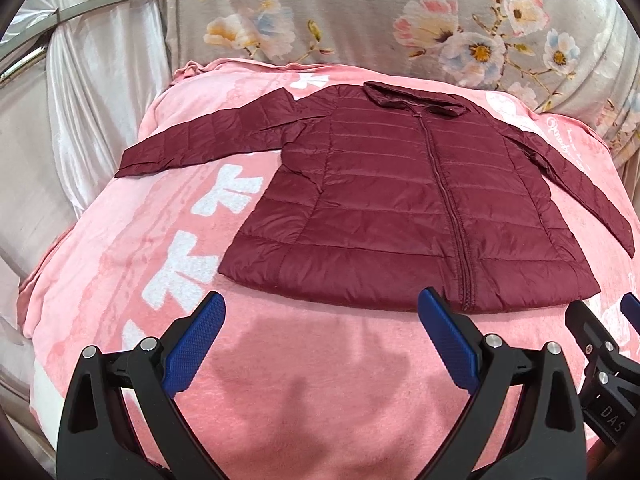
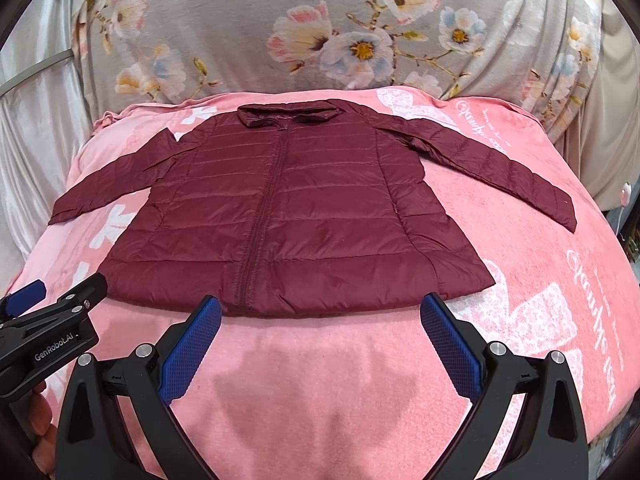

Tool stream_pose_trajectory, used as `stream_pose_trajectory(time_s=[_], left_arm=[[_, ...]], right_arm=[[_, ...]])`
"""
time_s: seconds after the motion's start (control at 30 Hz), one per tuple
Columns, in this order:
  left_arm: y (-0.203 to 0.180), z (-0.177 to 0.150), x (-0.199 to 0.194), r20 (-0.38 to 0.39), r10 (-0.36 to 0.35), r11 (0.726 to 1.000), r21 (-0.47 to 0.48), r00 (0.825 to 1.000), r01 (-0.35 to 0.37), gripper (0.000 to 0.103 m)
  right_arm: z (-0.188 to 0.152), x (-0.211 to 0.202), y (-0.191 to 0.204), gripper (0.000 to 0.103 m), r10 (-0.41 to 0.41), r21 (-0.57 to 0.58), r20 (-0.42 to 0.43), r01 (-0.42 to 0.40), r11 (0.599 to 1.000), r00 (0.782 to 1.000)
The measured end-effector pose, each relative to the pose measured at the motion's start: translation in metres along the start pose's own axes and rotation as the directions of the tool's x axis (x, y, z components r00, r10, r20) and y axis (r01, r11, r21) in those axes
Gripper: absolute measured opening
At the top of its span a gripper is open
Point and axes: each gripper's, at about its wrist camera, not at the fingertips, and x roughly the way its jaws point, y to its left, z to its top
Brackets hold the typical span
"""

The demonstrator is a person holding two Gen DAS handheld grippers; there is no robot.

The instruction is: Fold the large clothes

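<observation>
A maroon quilted puffer jacket lies flat and zipped on a pink blanket, collar far, hem near, both sleeves spread out to the sides. It also shows in the right wrist view. My left gripper is open and empty, hovering just short of the hem. My right gripper is open and empty, also just short of the hem, to the right of the left one. Each gripper shows at the edge of the other's view.
The pink blanket covers a bed. A grey floral sheet rises behind the jacket's collar. A shiny pale curtain hangs at the left. The bed edge drops off at the right.
</observation>
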Motion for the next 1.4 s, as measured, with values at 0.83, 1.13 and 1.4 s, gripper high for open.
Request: stream_pose_trajectory(time_s=[0.83,1.13,1.4], left_arm=[[0.0044,-0.0009,-0.0019,0.002,0.006,1.0,-0.007,1.0,-0.006,0.095],[0.0027,-0.0009,-0.0013,-0.002,0.005,1.0,-0.007,1.0,-0.005,0.095],[0.0007,-0.0015,0.0041,-0.013,0.001,1.0,-0.003,1.0,-0.001,0.095]], right_arm=[[0.0007,0.0007,0.0038,0.098,0.008,-0.003,0.0,-0.008,1.0,1.0],[0.0004,0.0028,0.0035,0.098,0.008,-0.001,-0.005,-0.008,1.0,1.0],[-0.0009,0.0063,0.0019,0.098,0.009,0.005,-0.016,-0.009,1.0,1.0]])
